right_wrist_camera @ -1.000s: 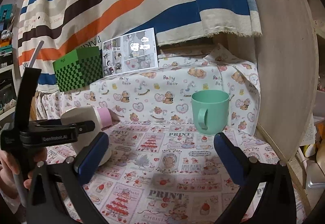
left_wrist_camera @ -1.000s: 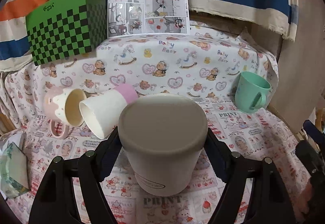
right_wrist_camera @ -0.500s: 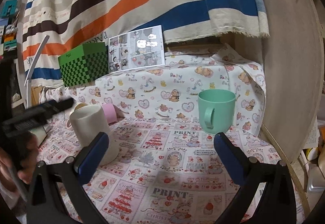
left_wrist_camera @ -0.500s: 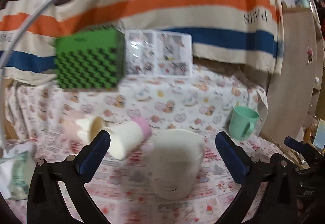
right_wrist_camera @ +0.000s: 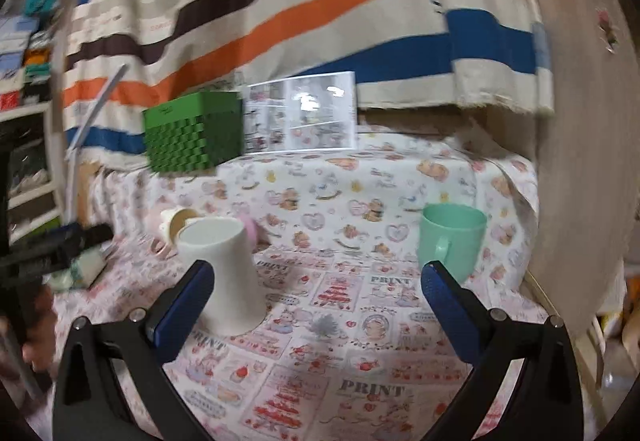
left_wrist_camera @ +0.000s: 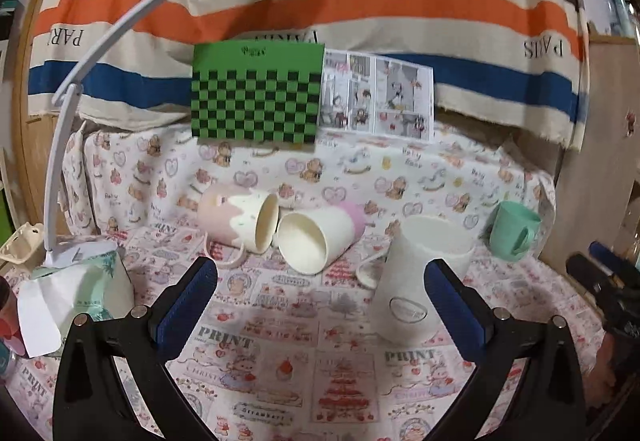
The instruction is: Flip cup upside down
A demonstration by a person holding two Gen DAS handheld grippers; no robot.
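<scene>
A cream cup stands upside down on the printed cloth, its flat base on top. It also shows in the right wrist view. My left gripper is open and empty, pulled back, with the cup just behind its right finger. My right gripper is open and empty, the cup behind its left finger. A mint green mug stands upright at the right; it also shows in the left wrist view.
A white and pink cup and a pink drip-pattern mug lie on their sides at the back. A green checkered box and a picture card stand on the raised ledge. A tissue pack and lamp are left.
My left gripper let go of the cream cup, opened wide and drew back and left. The cup now stands alone, upside down. The right gripper shifted slightly.
</scene>
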